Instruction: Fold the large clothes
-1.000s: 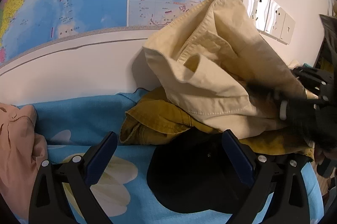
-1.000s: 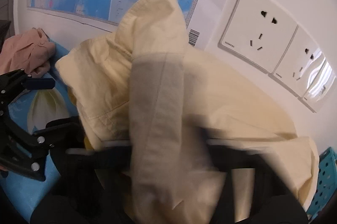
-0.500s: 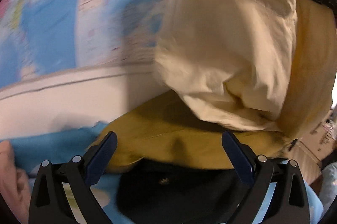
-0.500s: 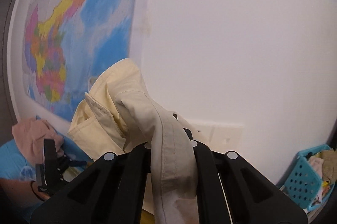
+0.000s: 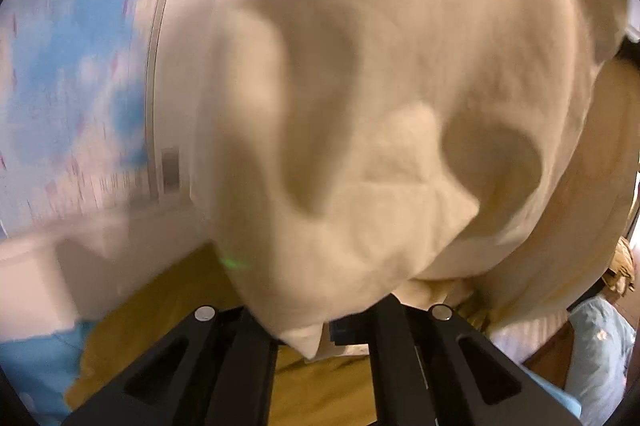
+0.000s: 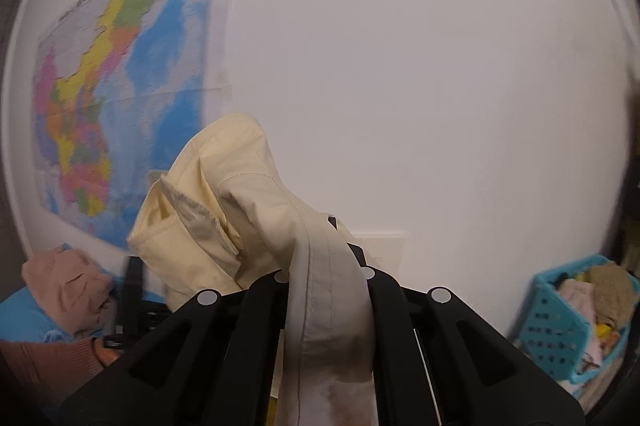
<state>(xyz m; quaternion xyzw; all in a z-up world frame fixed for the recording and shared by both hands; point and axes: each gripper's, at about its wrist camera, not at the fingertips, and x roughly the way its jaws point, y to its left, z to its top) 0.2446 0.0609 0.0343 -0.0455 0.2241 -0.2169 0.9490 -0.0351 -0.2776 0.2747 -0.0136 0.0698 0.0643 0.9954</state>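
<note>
Two grippers have hold of one cream garment (image 5: 380, 97), lifted in front of the wall.

From the left wrist, the left gripper (image 5: 320, 322) is closed on a bottom corner of the garment, the cloth pinched between its black fingers (image 5: 384, 322). The fabric billows up and fills most of the view, blurred. Below it lies a mustard-yellow garment (image 5: 168, 306) on a light blue sheet (image 5: 36, 358). A map (image 5: 76, 65) hangs on the wall to the left, smeared by motion.

From the right wrist, the right gripper (image 6: 326, 274) is clamped on a seamed edge of the same cream garment (image 6: 208, 218), which bunches up ahead of the fingers against the white wall (image 6: 420, 85). The coloured map (image 6: 112, 85) is on the left. Low on the left a pink garment (image 6: 64, 286) rests on the blue sheet (image 6: 20, 314), and an orange sleeve (image 6: 52, 362) shows at the edge. A turquoise basket (image 6: 560, 326) holding clothes stands at the lower right.
</note>
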